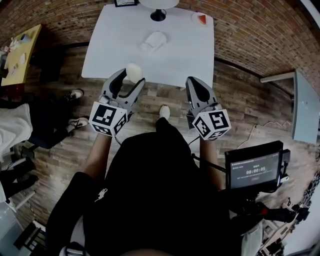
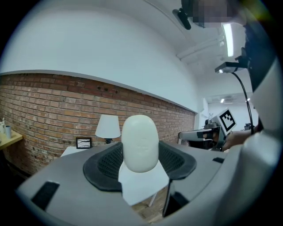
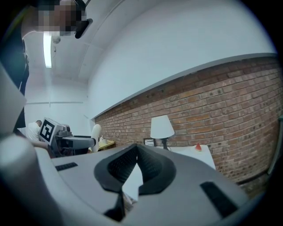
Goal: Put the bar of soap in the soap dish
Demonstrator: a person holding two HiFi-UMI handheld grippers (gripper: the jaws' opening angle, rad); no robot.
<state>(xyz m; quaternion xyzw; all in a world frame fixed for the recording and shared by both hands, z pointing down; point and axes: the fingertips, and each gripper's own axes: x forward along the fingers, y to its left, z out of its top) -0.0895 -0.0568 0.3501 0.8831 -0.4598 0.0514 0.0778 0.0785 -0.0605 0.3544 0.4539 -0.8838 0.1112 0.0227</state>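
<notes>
A white oval bar of soap (image 1: 133, 71) stands upright between the jaws of my left gripper (image 1: 131, 76), which is shut on it just off the near edge of the white table (image 1: 110, 50). In the left gripper view the soap (image 2: 139, 143) fills the middle, pinched between the black pads (image 2: 106, 165). The white soap dish (image 1: 154, 41) sits on the table's middle, beyond the soap. My right gripper (image 1: 192, 82) hovers to the right, level with the left one. Its jaws (image 3: 136, 151) touch at the tips with nothing in them.
A white lamp (image 1: 158, 7), a small picture frame (image 1: 125, 3) and a little dish with something red (image 1: 201, 19) stand along the table's far edge by the brick wall. A yellow table (image 1: 20, 50) is at the left, a grey one (image 1: 305, 107) at the right. Wooden floor lies below.
</notes>
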